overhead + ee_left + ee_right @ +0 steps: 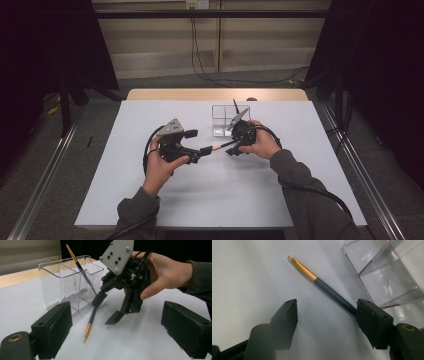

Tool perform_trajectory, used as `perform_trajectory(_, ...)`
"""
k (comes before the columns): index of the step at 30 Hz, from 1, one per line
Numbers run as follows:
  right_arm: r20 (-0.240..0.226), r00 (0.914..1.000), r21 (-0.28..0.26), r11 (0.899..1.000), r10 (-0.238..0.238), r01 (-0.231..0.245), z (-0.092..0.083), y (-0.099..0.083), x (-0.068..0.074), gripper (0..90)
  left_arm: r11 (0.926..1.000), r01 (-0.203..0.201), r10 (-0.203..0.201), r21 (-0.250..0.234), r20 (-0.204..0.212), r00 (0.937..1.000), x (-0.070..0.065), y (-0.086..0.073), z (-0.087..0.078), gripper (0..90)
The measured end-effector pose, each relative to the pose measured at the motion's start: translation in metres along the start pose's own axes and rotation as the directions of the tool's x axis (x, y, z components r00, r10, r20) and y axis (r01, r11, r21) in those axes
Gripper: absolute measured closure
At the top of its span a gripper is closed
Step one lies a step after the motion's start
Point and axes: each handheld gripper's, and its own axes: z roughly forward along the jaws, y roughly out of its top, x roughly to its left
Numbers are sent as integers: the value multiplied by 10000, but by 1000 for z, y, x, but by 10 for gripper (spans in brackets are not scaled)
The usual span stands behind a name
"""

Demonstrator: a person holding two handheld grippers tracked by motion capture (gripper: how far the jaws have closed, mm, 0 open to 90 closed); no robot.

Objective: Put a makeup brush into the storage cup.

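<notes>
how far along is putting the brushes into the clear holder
Done: one dark-handled brush with a gold end already stands tilted in the clear plastic compartment holder. In hand: the right gripper is open around a second dark-handled, gold-ferruled brush lying on the white table, not clamped. Left: grip, lift, drop it in. The left gripper waits open.

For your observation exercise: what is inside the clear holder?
One brush leans inside the holder, its tip up past the rim. The brush's lower end is blurred behind the clear walls. Another brush lies outside on the table.
</notes>
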Motion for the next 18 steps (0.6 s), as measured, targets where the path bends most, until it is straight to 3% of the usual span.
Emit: perform_trajectory(18, 128, 9999, 226, 9997, -39, 36, 2, 1, 2, 373, 10000, -19, 19, -30, 40, 10000, 1, 2, 2, 99)
